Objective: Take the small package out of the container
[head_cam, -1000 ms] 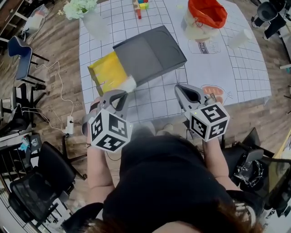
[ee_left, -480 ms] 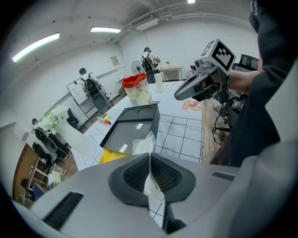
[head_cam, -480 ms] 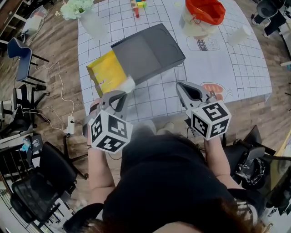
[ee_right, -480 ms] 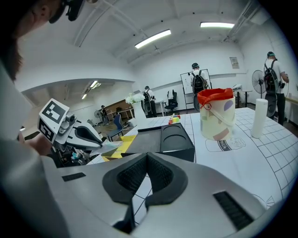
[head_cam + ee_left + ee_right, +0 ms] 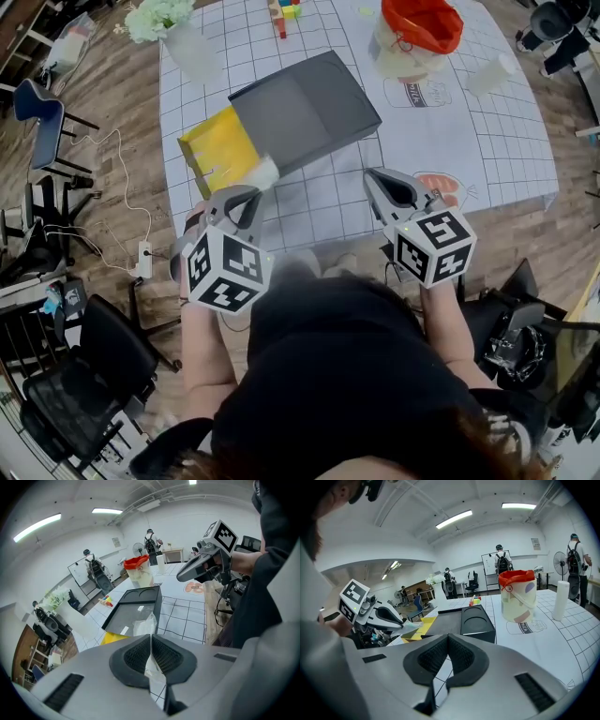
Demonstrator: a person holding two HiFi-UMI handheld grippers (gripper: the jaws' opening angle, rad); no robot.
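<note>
Here the left gripper [image 5: 151, 639] is clamped on the small package [image 5: 144, 624], clear plastic, just beside the near edge of the dark container [image 5: 305, 105]. The right gripper [image 5: 447, 641] is closed on nothing. Both hang at the near edge of the grid-printed table [image 5: 469, 141], with wood floor [image 5: 103, 84] around it.

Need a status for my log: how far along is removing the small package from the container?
Done: left gripper is shut on the small package, apparently clear of the container. In hand: that grip. Left: setting it down; right gripper is shut, empty.
</note>
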